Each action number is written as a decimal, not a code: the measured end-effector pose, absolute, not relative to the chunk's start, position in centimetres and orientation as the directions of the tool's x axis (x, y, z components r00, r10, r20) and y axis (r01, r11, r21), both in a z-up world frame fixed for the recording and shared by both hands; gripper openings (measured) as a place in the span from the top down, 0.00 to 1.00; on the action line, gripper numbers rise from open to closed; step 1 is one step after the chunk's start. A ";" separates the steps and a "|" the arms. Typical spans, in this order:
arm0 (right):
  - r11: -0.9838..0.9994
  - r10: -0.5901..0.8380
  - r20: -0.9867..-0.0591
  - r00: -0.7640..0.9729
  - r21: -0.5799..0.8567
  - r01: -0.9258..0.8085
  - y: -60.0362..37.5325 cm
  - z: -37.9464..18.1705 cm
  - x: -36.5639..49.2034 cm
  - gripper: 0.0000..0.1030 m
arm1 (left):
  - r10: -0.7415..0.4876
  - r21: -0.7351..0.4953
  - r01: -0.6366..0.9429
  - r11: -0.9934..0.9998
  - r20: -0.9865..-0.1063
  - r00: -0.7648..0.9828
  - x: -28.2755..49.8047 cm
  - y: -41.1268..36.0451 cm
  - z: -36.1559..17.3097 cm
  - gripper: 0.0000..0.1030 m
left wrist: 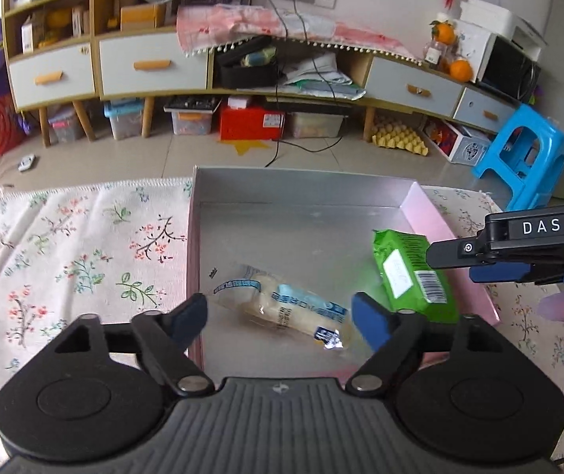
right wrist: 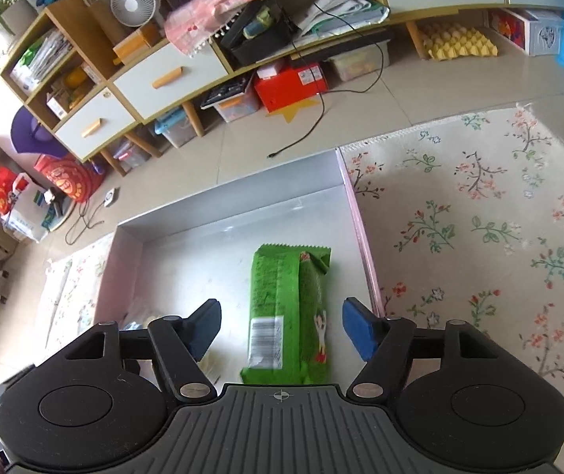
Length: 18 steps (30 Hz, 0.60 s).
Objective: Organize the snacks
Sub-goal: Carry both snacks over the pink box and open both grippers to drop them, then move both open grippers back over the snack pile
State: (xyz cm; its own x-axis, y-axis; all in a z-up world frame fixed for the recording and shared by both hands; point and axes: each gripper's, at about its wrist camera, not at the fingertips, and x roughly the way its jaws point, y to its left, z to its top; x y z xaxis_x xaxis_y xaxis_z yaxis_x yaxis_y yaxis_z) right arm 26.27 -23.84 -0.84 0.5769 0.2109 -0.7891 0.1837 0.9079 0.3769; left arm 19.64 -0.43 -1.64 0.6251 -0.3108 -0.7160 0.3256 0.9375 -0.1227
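Observation:
A shallow grey box with pink outer walls (left wrist: 301, 189) (right wrist: 226, 213) sits on a floral cloth. Inside lie a clear-wrapped pale snack with blue print (left wrist: 282, 304) and a green snack packet (left wrist: 412, 272) (right wrist: 287, 308). My left gripper (left wrist: 280, 316) is open and empty, its fingers on either side of the pale snack, above it. My right gripper (right wrist: 280, 328) is open and empty, its fingers on either side of the green packet, above it. It also shows from the side in the left wrist view (left wrist: 479, 256). The pale snack is mostly hidden in the right wrist view.
The floral cloth (left wrist: 64, 245) (right wrist: 479, 217) covers the surface on both sides of the box. Beyond are tiled floor, a low cabinet with drawers (left wrist: 151, 63), storage bins, a cable on the floor (right wrist: 313, 118) and a blue stool (left wrist: 526, 150).

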 end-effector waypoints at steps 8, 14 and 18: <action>0.926 0.204 -0.786 0.584 0.349 0.146 -23.0 2.3 22.1 0.21 | -0.247 -0.076 0.283 0.956 -0.729 0.638 16.4 0.0 0.3 0.05; 0.933 0.215 -0.783 0.583 0.341 0.114 -22.6 3.7 18.3 0.16 | -0.175 -0.041 0.220 0.975 -0.750 0.638 13.4 1.3 1.4 0.01; 0.940 0.211 -0.794 0.570 0.326 0.106 -22.0 3.7 15.9 0.13 | -0.140 -0.041 0.174 0.984 -0.780 0.610 11.6 2.5 1.2 0.01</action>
State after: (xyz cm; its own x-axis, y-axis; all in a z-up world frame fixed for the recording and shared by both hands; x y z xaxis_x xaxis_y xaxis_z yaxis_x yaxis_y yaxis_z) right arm 15.94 -22.03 3.70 0.5703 0.2110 -0.7939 0.1057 0.9396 0.3256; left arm 11.63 2.52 1.21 0.6104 -0.1402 -0.7796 0.1739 0.9839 -0.0408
